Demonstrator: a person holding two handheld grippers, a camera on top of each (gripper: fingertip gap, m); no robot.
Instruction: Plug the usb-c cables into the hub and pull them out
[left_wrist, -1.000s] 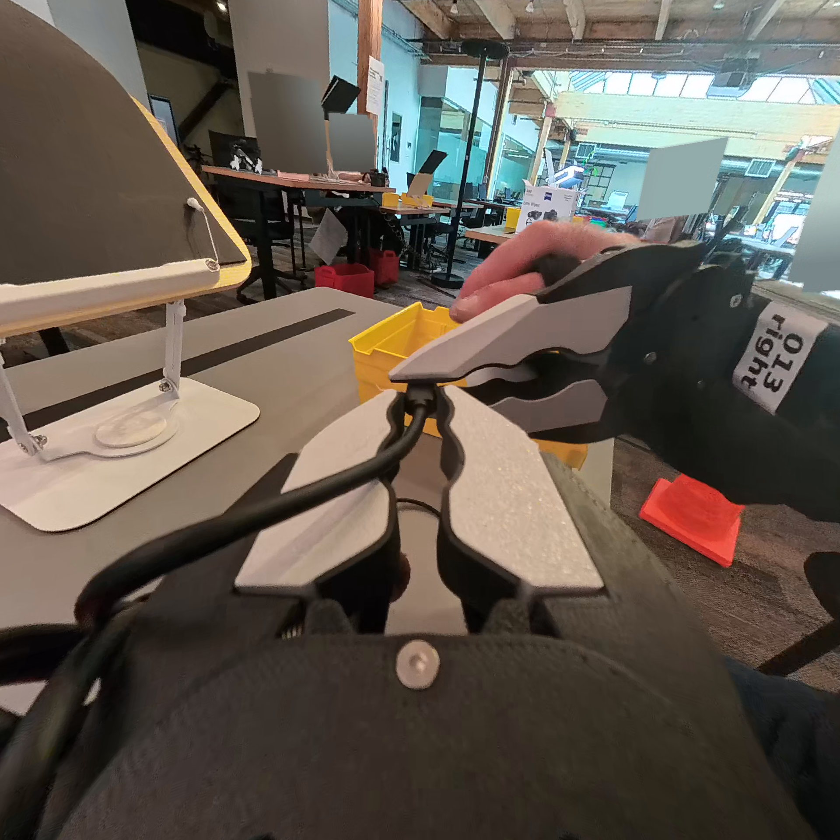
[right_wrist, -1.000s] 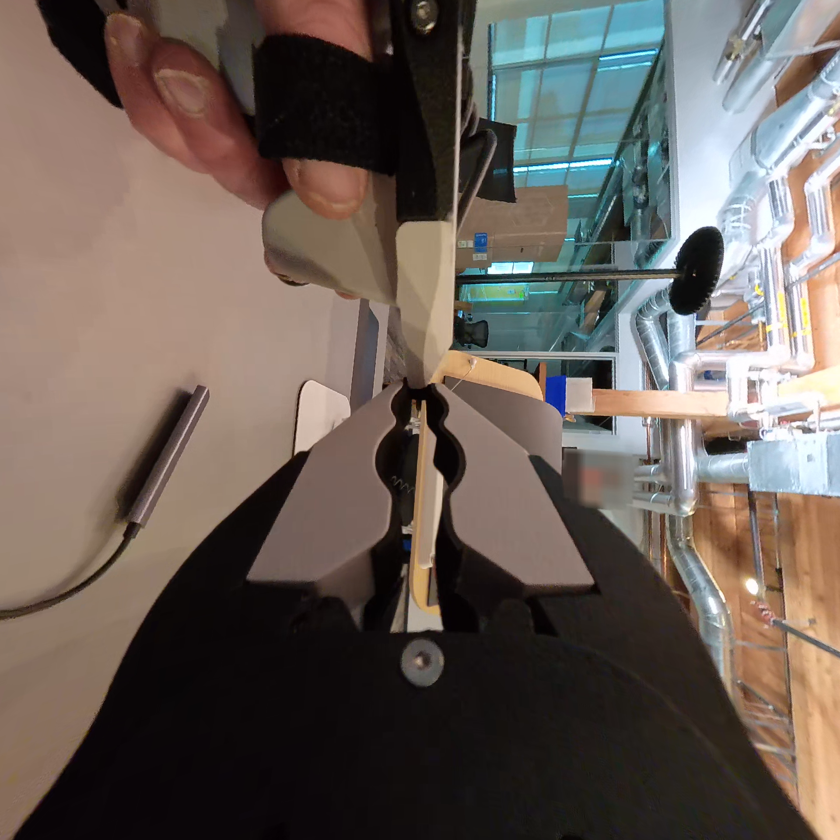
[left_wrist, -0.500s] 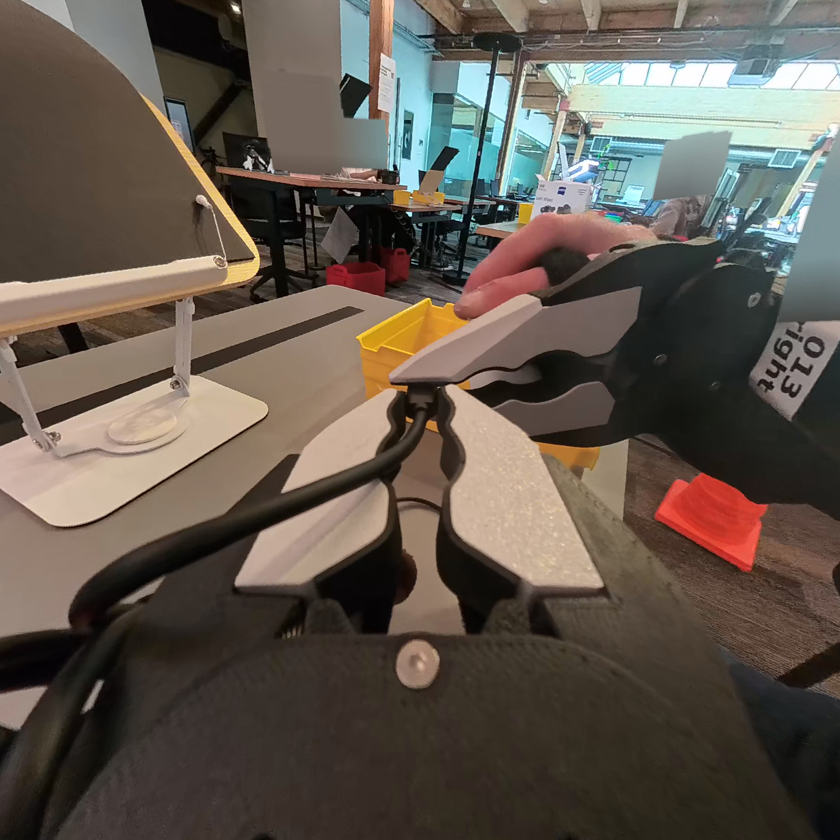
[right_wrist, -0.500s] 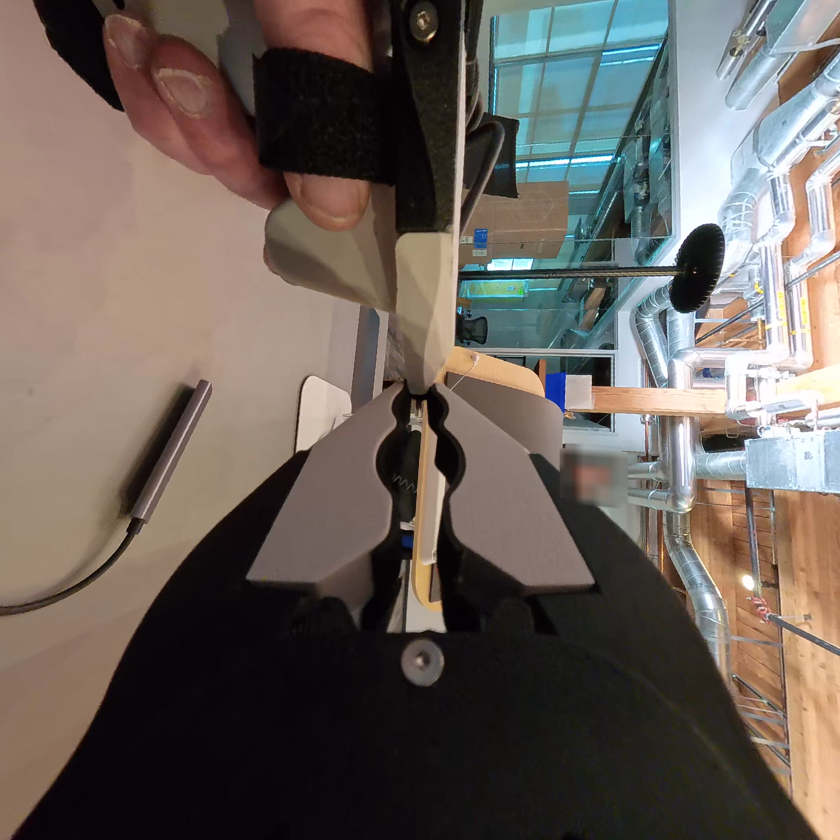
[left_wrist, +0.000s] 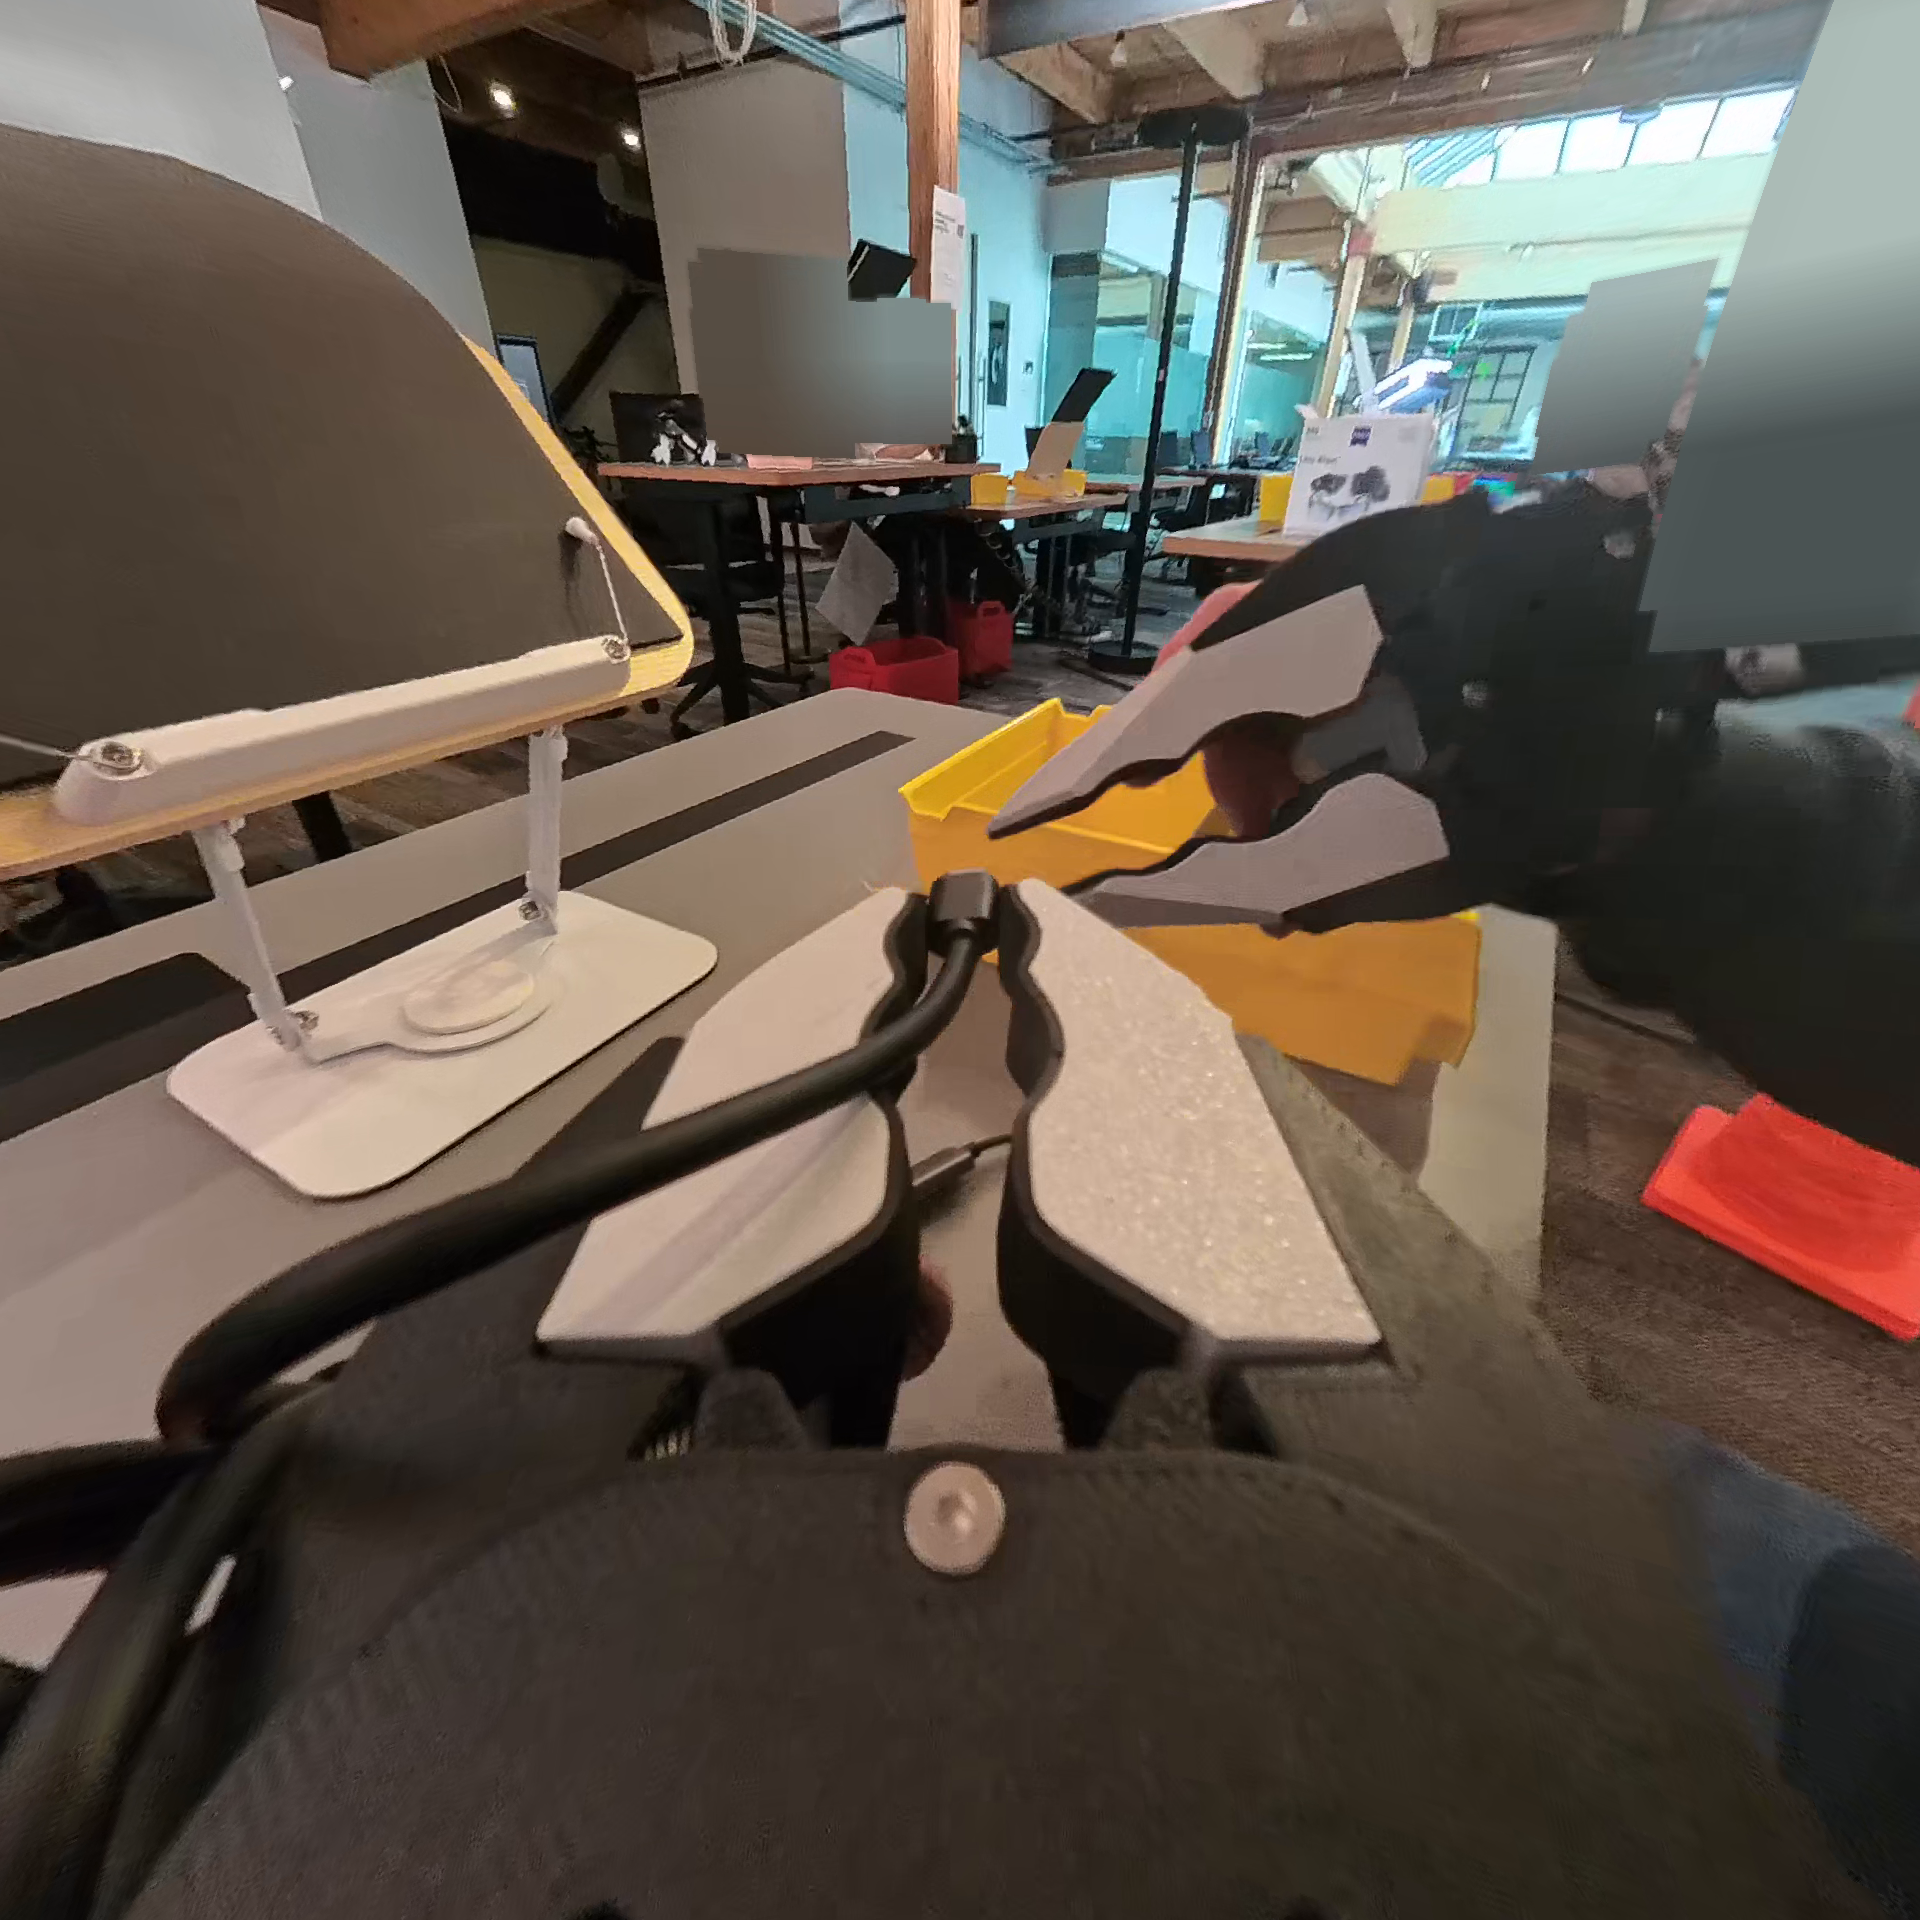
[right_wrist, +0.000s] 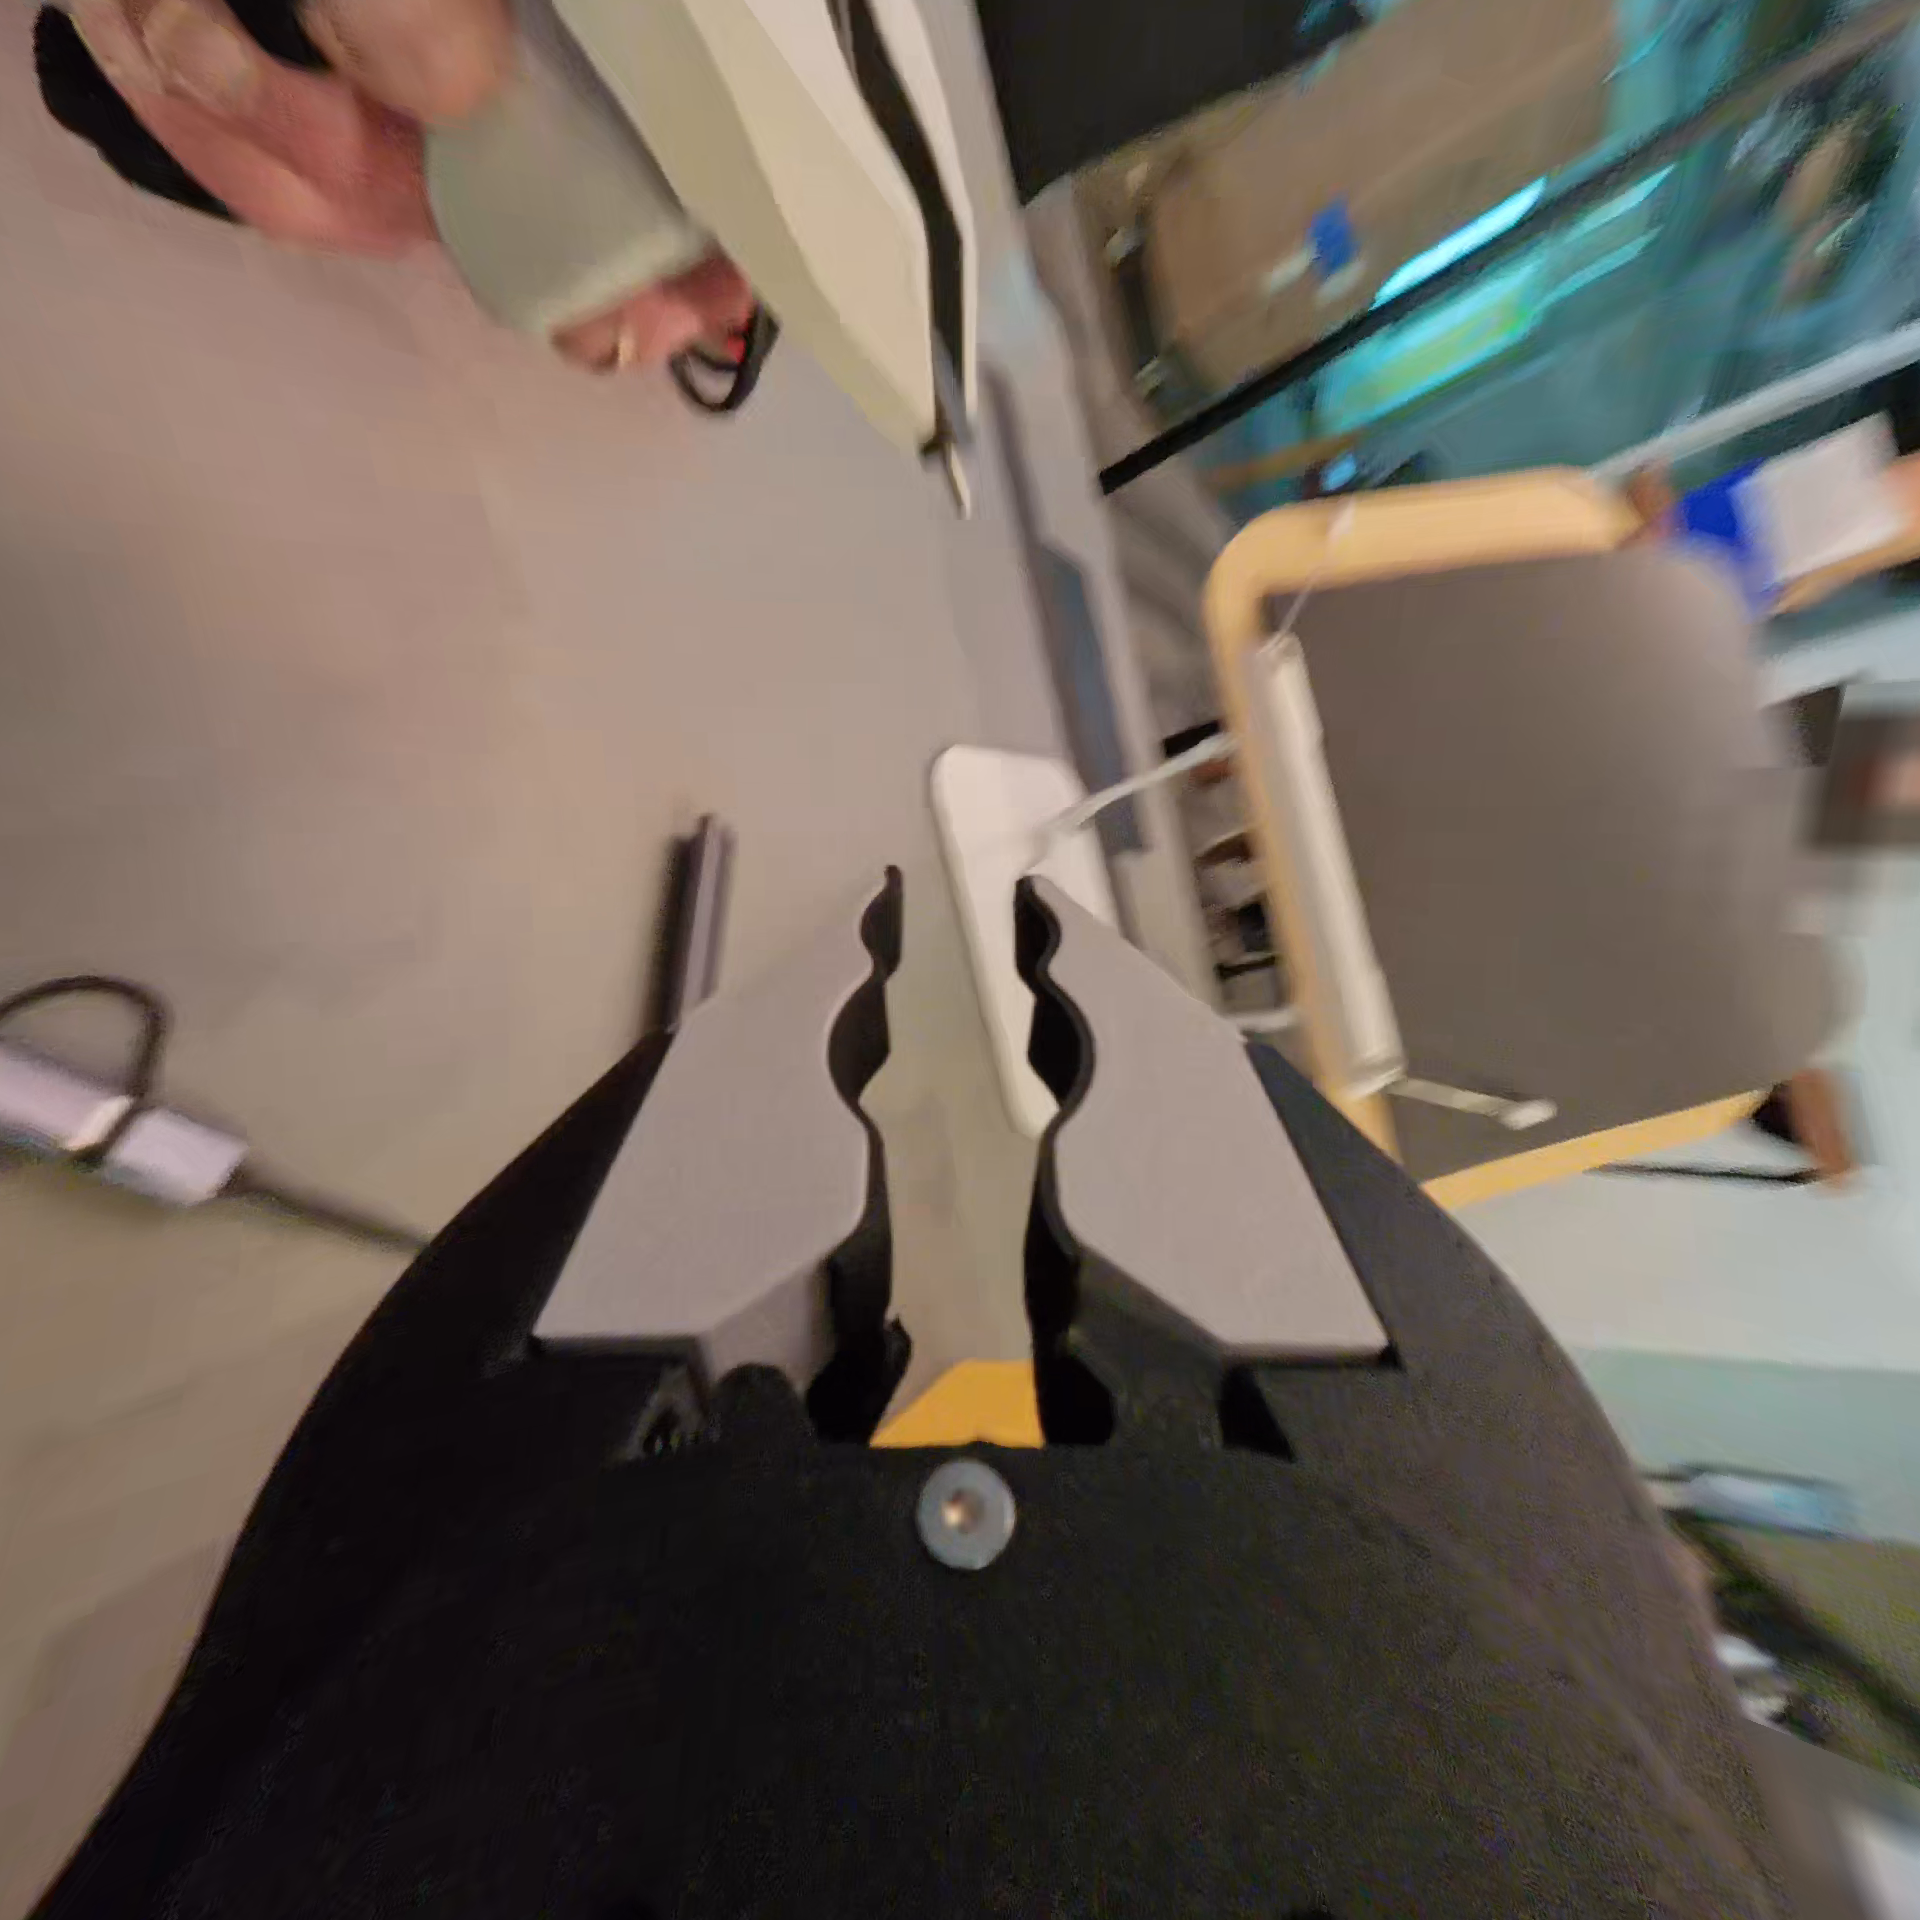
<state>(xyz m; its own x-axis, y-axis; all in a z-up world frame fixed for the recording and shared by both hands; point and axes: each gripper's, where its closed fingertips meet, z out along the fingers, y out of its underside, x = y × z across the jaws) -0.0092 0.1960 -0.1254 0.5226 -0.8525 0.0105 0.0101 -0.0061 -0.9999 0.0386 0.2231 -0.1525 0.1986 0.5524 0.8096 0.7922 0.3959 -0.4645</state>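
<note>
Left wrist view: the left gripper (left_wrist: 966, 902) pinches a black usb-c cable (left_wrist: 727, 1117) at its plug (left_wrist: 961, 896), plug nosing forward past the fingertips along the gripper's axis, round rubbery cord trailing back to the lower left. The right gripper (left_wrist: 1039, 862) sits just ahead to the right, jaws parted and holding nothing, in front of a yellow plastic bin (left_wrist: 1299, 977). Right wrist view (blurred): slim grey hub (right_wrist: 691, 914) lies on the matte grey table (right_wrist: 312, 675), long axis running away from the camera; white stand base (right_wrist: 987, 821) beyond.
</note>
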